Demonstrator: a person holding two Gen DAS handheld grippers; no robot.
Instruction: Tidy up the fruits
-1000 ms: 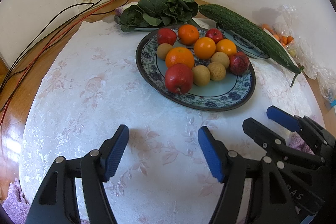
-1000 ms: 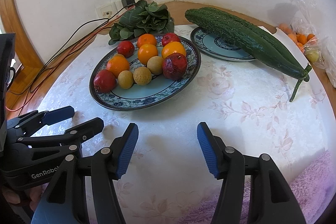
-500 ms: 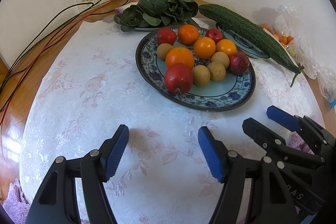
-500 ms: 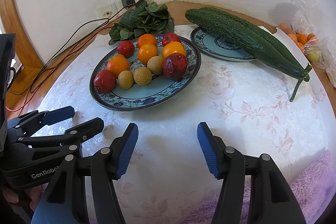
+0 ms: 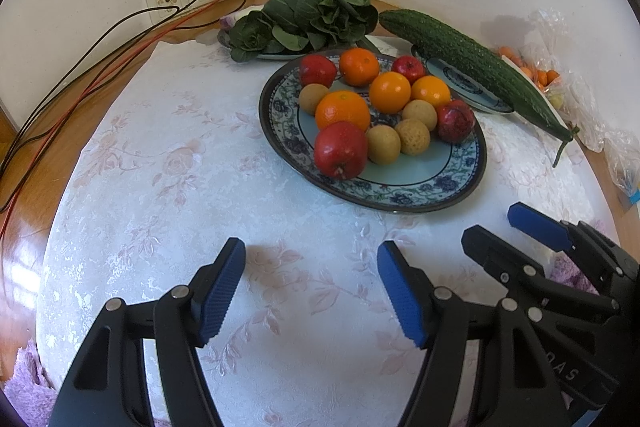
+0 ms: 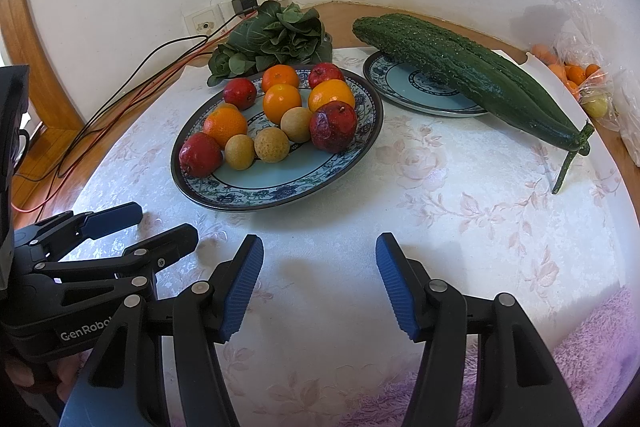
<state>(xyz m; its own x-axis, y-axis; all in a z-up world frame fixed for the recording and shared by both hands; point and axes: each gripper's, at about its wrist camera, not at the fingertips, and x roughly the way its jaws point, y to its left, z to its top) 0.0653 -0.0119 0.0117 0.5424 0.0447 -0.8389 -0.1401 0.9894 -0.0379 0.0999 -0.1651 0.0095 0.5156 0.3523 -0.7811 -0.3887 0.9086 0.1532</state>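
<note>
A blue patterned plate [image 5: 420, 183] [image 6: 280, 187] holds red apples [image 5: 341, 149] [image 6: 200, 154], several oranges [image 5: 343, 109] [image 6: 282, 102], small brown round fruits [image 5: 383, 143] [image 6: 272, 144] and a dark red pomegranate [image 5: 455, 120] [image 6: 333, 126]. My left gripper [image 5: 311, 287] is open and empty, low over the tablecloth in front of the plate. My right gripper [image 6: 319, 285] is open and empty beside it, to the right. Each gripper shows in the other's view, the right one [image 5: 516, 231] and the left one [image 6: 148, 223].
A long green gourd [image 5: 472, 63] [image 6: 472, 75] lies across a second plate [image 6: 416, 87]. Leafy greens [image 5: 304, 17] [image 6: 272, 39] sit at the back. Cables [image 5: 80, 67] run from wall sockets at left. Plastic bags with small oranges [image 6: 576, 75] lie at right.
</note>
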